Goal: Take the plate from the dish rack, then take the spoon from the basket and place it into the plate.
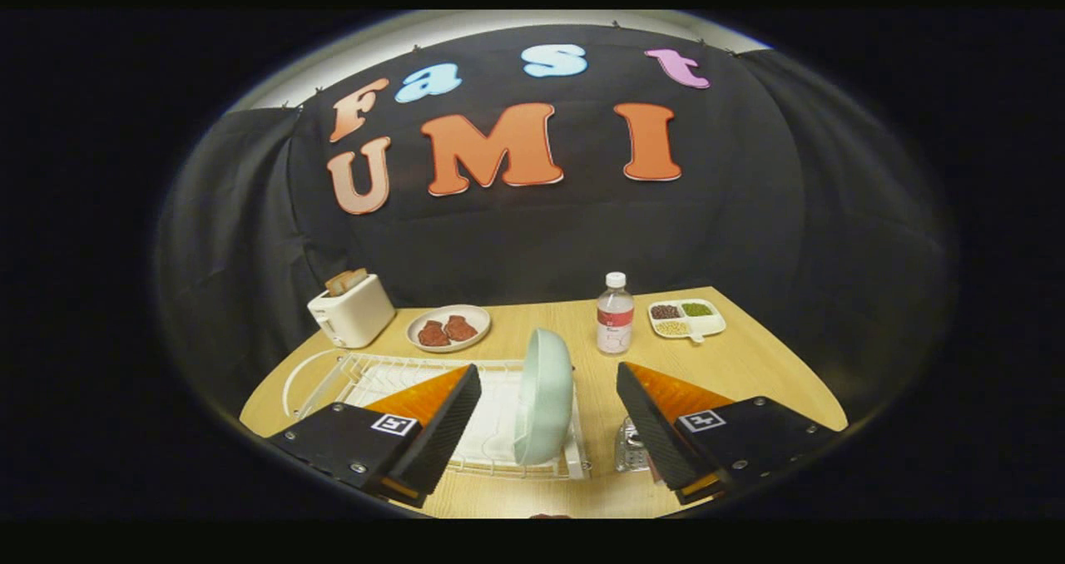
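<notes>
A black cloth wall closes off the back of a light wooden table (749, 364), and everything sits on that table. The gripper (549, 406) hangs over the near edge with its fingers spread wide, gripping nothing. The pale green plate (545, 393) stands on edge in the white wire dish rack (374, 377), at the rack's right end, and lines up in the gap between the fingers but doesn't look touched yet.

Stuff that could go sideways, imo: the plate is upright and thin at the rim, so a grip that lands off-centre could let it swivel or slip out. Pulling at an angle could also snag it on the rack wires and drag the whole rack. Just behind the right finger there's something clear and glassy (631, 452), maybe the basket, can't really tell, and I can't make out a spoon in it. A wide swing to the right could knock that over.

Containers further back: a toaster (351, 309) with bread sticking out, a round dish (449, 328) with two reddish-brown pieces, a water bottle (615, 314), and a divided tray (687, 317) with dark, green and yellowish bits in separate sections.
</notes>
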`<control>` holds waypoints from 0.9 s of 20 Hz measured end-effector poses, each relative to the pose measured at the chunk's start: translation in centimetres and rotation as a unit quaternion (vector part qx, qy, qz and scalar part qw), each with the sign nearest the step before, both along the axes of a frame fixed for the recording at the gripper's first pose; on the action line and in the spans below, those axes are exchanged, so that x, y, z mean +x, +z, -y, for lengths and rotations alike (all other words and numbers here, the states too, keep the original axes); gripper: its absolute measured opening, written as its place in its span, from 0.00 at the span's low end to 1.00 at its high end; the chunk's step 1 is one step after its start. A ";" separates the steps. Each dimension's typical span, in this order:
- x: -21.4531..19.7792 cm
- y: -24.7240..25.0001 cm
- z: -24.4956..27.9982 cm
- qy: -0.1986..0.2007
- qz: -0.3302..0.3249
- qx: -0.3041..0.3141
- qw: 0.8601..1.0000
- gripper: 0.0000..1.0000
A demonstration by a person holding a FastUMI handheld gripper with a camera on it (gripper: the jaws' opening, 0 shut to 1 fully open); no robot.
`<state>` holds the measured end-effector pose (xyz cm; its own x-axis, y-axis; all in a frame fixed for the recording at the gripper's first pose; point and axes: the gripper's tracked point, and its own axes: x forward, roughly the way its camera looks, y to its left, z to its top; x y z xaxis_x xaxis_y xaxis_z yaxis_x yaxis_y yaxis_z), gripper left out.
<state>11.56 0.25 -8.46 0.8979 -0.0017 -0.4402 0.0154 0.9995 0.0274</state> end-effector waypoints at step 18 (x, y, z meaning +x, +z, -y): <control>3.5 -5.8 0.9 -0.049 -0.102 -0.077 0.990 0.31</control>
<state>15.07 -0.63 -14.25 0.7818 -0.1669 -0.6008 0.1027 0.9848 -0.1400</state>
